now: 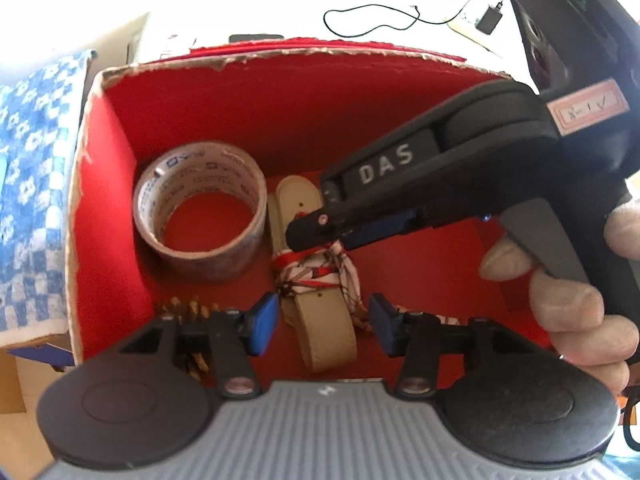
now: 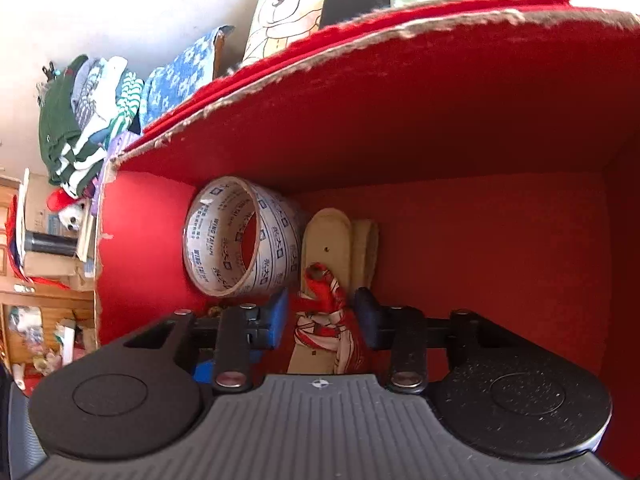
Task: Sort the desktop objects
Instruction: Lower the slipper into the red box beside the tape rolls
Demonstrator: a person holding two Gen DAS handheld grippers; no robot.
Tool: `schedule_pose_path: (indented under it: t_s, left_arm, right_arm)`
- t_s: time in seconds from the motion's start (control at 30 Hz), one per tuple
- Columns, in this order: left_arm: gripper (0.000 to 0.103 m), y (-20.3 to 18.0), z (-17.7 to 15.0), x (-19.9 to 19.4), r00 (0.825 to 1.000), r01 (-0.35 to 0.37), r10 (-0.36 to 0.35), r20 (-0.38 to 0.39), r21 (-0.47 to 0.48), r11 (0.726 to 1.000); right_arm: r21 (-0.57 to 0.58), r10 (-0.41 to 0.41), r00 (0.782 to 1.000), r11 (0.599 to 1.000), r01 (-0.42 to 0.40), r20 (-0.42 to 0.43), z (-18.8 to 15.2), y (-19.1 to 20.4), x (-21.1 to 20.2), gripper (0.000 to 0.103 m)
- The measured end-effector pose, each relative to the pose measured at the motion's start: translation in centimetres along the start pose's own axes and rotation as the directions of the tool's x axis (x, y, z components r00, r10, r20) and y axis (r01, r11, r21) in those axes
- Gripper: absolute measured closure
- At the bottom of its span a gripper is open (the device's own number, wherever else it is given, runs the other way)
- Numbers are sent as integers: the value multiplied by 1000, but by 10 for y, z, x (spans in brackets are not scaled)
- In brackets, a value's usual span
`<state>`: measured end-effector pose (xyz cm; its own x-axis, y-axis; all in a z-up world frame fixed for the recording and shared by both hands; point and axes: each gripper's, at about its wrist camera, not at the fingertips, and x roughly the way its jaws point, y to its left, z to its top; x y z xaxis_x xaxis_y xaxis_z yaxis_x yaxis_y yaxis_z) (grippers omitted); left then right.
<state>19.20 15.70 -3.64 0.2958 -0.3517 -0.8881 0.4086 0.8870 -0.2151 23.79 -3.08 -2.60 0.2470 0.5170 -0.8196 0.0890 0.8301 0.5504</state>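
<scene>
A red cardboard box [image 1: 256, 92] with torn, fuzzy brown edges fills both views. On its floor stands a roll of printed packing tape [image 1: 200, 216], round and glossy, tipped against the left wall. Just beside it lies a beige leather belt [image 1: 320, 328], folded flat, with a red-and-white patterned cloth [image 1: 320, 268] knotted round its middle. Something small and gold-brown [image 1: 182, 306] sits low at the left, mostly hidden behind the left tool [image 1: 322, 324], so I cannot name it. That tool hovers with its blue pads [image 1: 264, 322] spread wide either side of the belt, holding nothing. The right tool [image 2: 320, 320], seen in its own view, is also spread, its pads flanking the knotted cloth without clamping it.
</scene>
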Motion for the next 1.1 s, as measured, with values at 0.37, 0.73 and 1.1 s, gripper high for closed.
schedule_pose_path:
  t_s: [0.37,0.73,1.1]
  left_arm:
    - [52,-4,0,1,999,-42,42,-4,-2,999]
    - [48,-8,5,5,995,-103,103,-12,-15,995]
    - [42,-10,9,9,986,-169,168,-22,-35,985]
  right_arm:
    - [0,15,1000,1000,-15,-3,-7,-9,-5,68]
    - [39,23,1000,999,-23,-4,-13,-24,-13,70]
    - [31,29,999,999,-30,12,-6,-18,-13,69]
